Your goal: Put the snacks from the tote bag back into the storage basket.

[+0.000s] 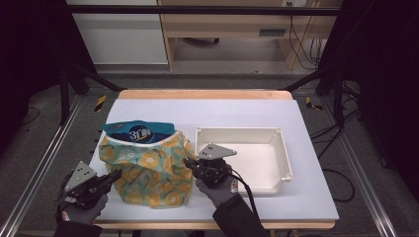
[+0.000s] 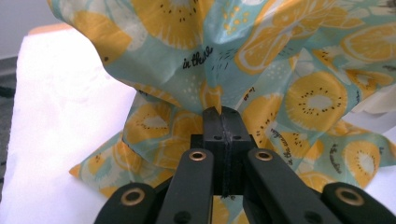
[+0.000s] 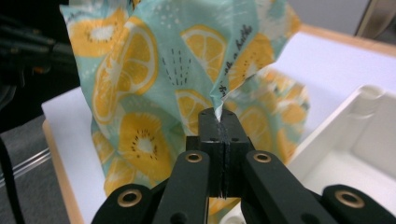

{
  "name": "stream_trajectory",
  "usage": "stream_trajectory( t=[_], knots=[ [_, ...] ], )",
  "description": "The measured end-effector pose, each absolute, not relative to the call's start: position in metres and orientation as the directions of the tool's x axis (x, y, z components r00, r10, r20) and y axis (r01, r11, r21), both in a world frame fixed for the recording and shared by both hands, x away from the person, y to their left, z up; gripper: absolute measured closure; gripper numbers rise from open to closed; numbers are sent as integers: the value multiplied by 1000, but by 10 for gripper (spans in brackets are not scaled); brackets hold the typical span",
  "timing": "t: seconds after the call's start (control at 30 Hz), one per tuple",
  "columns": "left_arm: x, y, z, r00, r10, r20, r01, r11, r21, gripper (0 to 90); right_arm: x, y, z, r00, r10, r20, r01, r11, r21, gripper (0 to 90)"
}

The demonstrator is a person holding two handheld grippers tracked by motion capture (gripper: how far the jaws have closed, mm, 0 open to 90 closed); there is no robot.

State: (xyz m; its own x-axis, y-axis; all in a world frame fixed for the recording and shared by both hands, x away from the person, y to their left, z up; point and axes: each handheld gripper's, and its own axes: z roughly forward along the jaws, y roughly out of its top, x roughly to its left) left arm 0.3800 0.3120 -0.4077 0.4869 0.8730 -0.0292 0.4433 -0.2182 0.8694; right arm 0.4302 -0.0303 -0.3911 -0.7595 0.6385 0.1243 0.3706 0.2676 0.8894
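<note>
The white tray point(image 1: 284, 148) stands just right of the fruit-print bag point(image 1: 148, 173); the table's point(image 1: 207, 108) far strip lies open

High view: light from above, white table sheet point(image 1: 247, 111) evenly lit, room beyond its edges nearly black. Low res, soft overall. My left gripper view: the sheet point(image 2: 51, 121) blows out to pure white glare, far cloth point(image 2: 289, 46) soft. My right gripper view: dim left side, background beyond the tray point(image 3: 359, 135) out of focus.
</note>
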Motion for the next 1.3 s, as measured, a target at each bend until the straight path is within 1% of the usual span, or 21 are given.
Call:
stream_trajectory(
  t=[0.03, 0.17, 0.23, 0.27, 0.3, 0.57, 0.63, 0.67, 0.7, 0.73, 0.77, 0.8, 0.9, 0.93, 0.97, 1.0, 1.03, 1.07, 1.17, 1.27, 1.3],
  knots=[
    [381, 312, -409, 485, 874, -41, 450, -209, 868, 900, 430, -29, -393, -762, 635, 126, 375, 273, 886, 895],
    [379, 319, -405, 447, 892, -72, 418, -137, 898, 636, 428, -24, -403, -765, 631, 128, 386, 290, 876, 889],
    [375, 325, -399, 425, 901, -87, 376, -88, 922, 560, 427, -24, -404, -766, 630, 128, 387, 292, 874, 894],
    [374, 328, -395, 419, 902, -98, 360, -66, 930, 560, 427, -24, -405, -766, 630, 126, 387, 297, 873, 895],
    [372, 331, -392, 417, 902, -106, 345, -49, 937, 493, 427, -24, -407, -763, 633, 128, 393, 297, 870, 897],
    [382, 337, -358, 406, 910, -86, 278, -34, 960, 387, 425, -26, -409, -762, 636, 121, 391, 303, 869, 898],
    [389, 340, -353, 391, 917, -74, 288, -46, 956, 382, 424, -29, -404, -763, 634, 124, 373, 276, 886, 859],
    [389, 340, -353, 391, 917, -74, 288, -46, 956, 386, 424, -29, -404, -763, 634, 124, 373, 276, 886, 859],
    [397, 342, -355, 400, 913, -84, 314, -50, 948, 390, 423, -30, -397, -764, 633, 121, 348, 247, 904, 767],
    [397, 342, -355, 400, 913, -84, 314, -50, 948, 400, 423, -30, -397, -764, 633, 121, 348, 247, 904, 767],
    [401, 343, -358, 412, 907, -86, 326, -58, 944, 400, 423, -30, -394, -765, 633, 116, 337, 241, 910, 722],
    [404, 343, -360, 424, 901, -96, 339, -59, 939, 458, 424, -28, -387, -760, 640, 111, 318, 218, 923, 639],
    [411, 341, -367, 440, 893, -92, 371, -87, 925, 612, 424, -27, -380, -763, 637, 111, 302, 199, 932, 596],
    [413, 339, -370, 439, 894, -91, 385, -96, 918, 612, 425, -26, -377, -764, 636, 107, 293, 194, 936, 580],
    [413, 338, -372, 428, 901, -76, 392, -109, 914, 733, 428, -23, -373, -762, 638, 108, 287, 184, 940, 566],
    [413, 338, -373, 426, 902, -69, 393, -116, 912, 733, 428, -23, -373, -762, 638, 108, 287, 184, 940, 566],
    [412, 338, -376, 425, 903, -62, 394, -123, 911, 843, 432, -19, -372, -760, 642, 102, 287, 190, 939, 563],
    [411, 337, -376, 427, 902, -63, 392, -122, 912, 878, 434, -17, -372, -759, 642, 106, 293, 193, 936, 564],
    [409, 337, -375, 427, 902, -56, 388, -126, 913, 899, 442, -12, -376, -759, 640, 118, 315, 202, 927, 622],
    [404, 335, -374, 434, 900, -41, 372, -137, 918, 900, 446, -9, -380, -763, 635, 125, 336, 224, 915, 763],
    [404, 335, -374, 434, 900, -41, 372, -137, 918, 900, 446, -9, -380, -763, 635, 125, 336, 224, 915, 763]
  ],
)
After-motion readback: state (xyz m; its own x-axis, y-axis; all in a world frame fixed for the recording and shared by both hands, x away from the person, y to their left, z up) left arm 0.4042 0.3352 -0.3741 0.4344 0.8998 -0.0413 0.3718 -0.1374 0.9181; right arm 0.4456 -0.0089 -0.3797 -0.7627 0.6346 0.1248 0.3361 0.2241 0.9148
